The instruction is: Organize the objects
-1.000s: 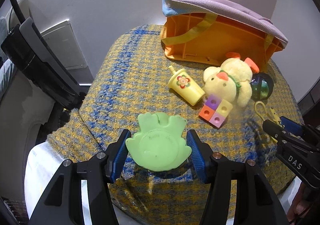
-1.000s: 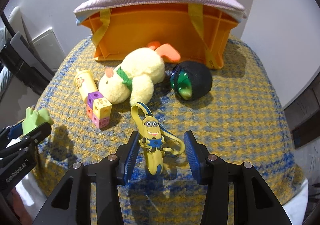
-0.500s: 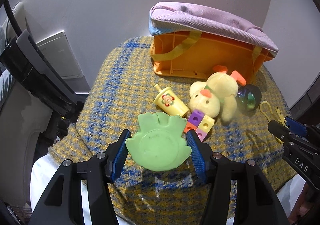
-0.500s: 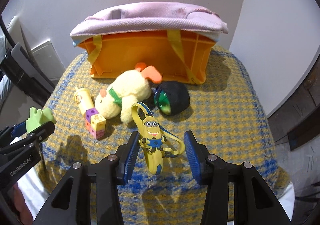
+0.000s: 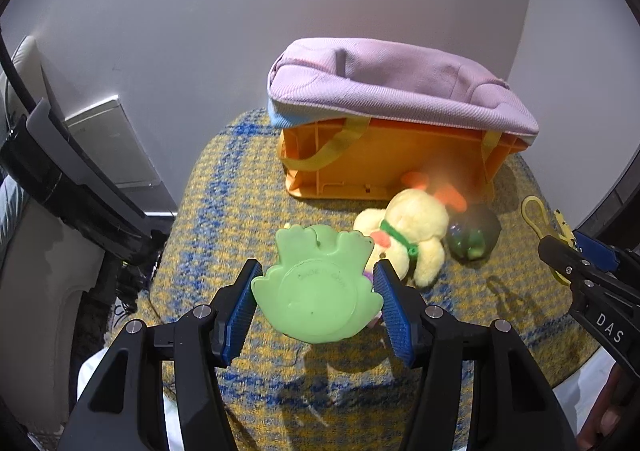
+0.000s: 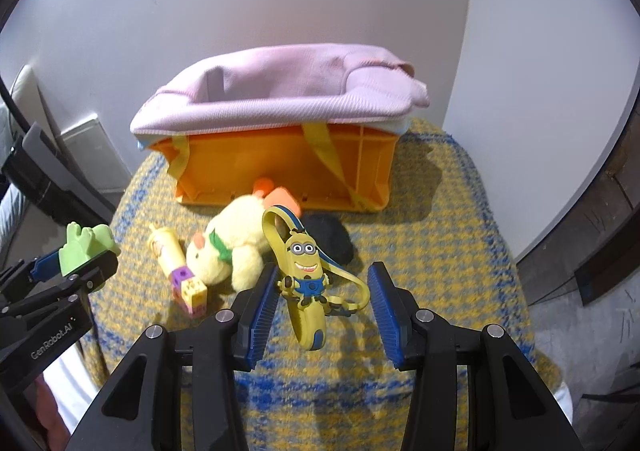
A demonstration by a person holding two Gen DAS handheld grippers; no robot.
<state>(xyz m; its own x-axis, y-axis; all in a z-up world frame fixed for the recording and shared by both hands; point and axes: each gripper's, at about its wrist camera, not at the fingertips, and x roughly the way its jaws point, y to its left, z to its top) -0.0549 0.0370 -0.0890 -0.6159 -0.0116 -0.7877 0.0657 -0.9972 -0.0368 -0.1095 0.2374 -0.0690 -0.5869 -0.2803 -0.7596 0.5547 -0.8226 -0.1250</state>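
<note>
My left gripper point(image 5: 315, 307) is shut on a flat green frog-shaped toy point(image 5: 320, 255) and holds it in the air above the plaid cloth point(image 5: 224, 187). In the right wrist view this toy point(image 6: 86, 245) shows at the far left. My right gripper point(image 6: 322, 291) is shut on a yellow minion keychain point(image 6: 304, 263) with a looped strap, also off the cloth. Beyond both stands an orange basket point(image 6: 280, 167) with a pink fabric lining. In front of it lie a yellow plush duck point(image 6: 236, 239), a dark ball point(image 6: 332, 239), a yellow toy cup point(image 6: 166, 251) and coloured cubes point(image 6: 190, 289).
The cloth covers a small rounded table that drops off on every side. A white panel point(image 5: 108, 147) and a dark stand point(image 5: 60, 187) sit against the wall on the left. Dark wooden furniture point(image 6: 592, 251) is at the right.
Both grippers have risen, each carrying its toy. The basket and the toys on the cloth now sit lower and smaller in both views.
</note>
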